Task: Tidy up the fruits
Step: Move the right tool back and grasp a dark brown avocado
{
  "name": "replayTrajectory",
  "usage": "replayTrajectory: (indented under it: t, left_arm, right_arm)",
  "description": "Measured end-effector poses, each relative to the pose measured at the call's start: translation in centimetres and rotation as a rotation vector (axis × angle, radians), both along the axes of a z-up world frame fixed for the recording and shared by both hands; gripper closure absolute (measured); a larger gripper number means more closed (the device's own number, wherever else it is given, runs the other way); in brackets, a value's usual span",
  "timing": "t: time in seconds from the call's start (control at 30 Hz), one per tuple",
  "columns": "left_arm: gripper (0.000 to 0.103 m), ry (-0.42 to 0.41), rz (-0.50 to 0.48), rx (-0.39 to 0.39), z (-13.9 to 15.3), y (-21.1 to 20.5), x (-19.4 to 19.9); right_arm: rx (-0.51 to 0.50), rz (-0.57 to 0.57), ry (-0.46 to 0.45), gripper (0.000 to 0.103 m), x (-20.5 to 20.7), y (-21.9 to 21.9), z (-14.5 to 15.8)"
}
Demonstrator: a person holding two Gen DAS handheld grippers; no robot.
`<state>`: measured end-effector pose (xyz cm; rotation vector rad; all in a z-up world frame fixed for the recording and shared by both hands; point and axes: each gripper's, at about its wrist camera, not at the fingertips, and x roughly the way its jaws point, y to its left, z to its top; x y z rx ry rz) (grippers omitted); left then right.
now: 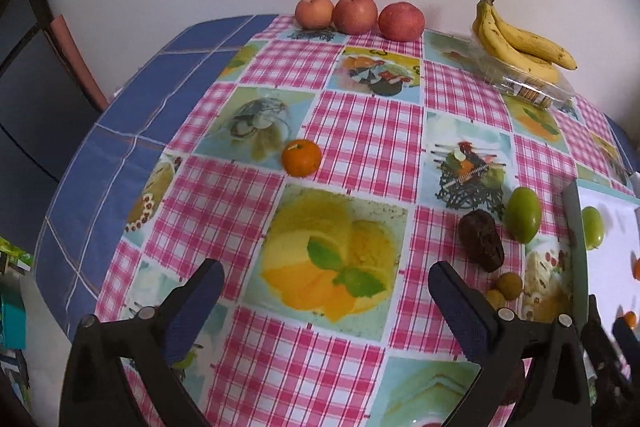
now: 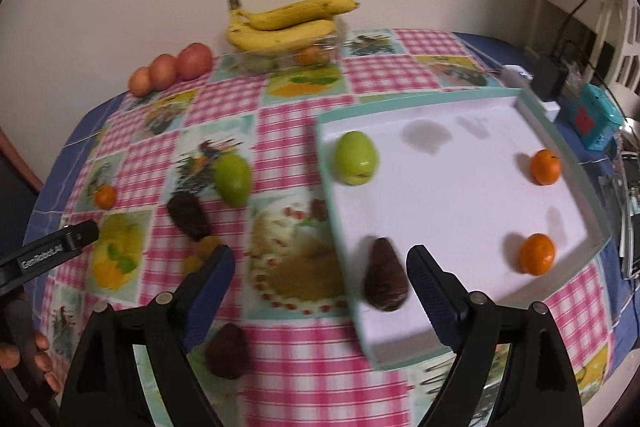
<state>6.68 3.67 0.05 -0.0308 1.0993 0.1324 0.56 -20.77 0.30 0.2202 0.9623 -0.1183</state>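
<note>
A white tray [image 2: 472, 195] with a teal rim holds a green fruit [image 2: 356, 157], a dark avocado [image 2: 385, 281] and two tangerines [image 2: 544, 167] [image 2: 537, 254]. My right gripper [image 2: 320, 267] is open and empty above the tray's near-left edge, the avocado just inside its right finger. On the cloth lie a green fruit [image 1: 523, 214], an avocado [image 1: 480, 241], two small yellow fruits [image 1: 509, 285], a tangerine [image 1: 301, 157] and another avocado [image 2: 227, 351]. My left gripper [image 1: 326, 287] is open and empty over the cloth, the tangerine beyond it.
Three apples [image 1: 355, 14] line the wall at the table's back. Bananas [image 1: 516, 35] rest on a clear plastic box [image 1: 532, 89]. The tray's edge shows in the left wrist view [image 1: 576, 247]. A turquoise box [image 2: 596, 123] and cables sit past the tray at the right.
</note>
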Motion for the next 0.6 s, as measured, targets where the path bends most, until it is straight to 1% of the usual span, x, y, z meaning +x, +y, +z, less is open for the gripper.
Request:
replayTrajectory:
  t: [0.1,0.2,0.3,0.4,0.53,0.6]
  left_arm:
    - [0.0,0.023,0.008,-0.03,-0.2,0.5,-0.4]
    - [0.0,0.059,0.014,-0.049,-1.0,0.7,-0.5]
    - [0.0,0.108,0.018,-0.033,-2.2,0.7,-0.5]
    - [0.0,0.162,0.026,-0.007,-3.6,0.6,-0.7]
    - [0.0,0.208,0.044,0.002,-4.7,1.0,-0.9]
    - [0.0,0.214,0.051,-0.003,-4.8,1.1,-1.0]
  right_arm:
    - [0.043,0.046,0.023,0.015,0.1,1.1,-0.3]
    - [0.042,0.073,0.065,0.015,0.2,2.2,-0.7]
    - [0.06,0.084,0.092,0.015,-0.1,2.7,-1.1]
    - [0.083,0.096,0.144,0.015,0.0,3.0,-1.8]
    - [0.065,0.118,0.206,0.015,0.0,3.6,-2.7]
    - [0.064,0.126,0.229,0.015,-0.1,3.8,-3.1]
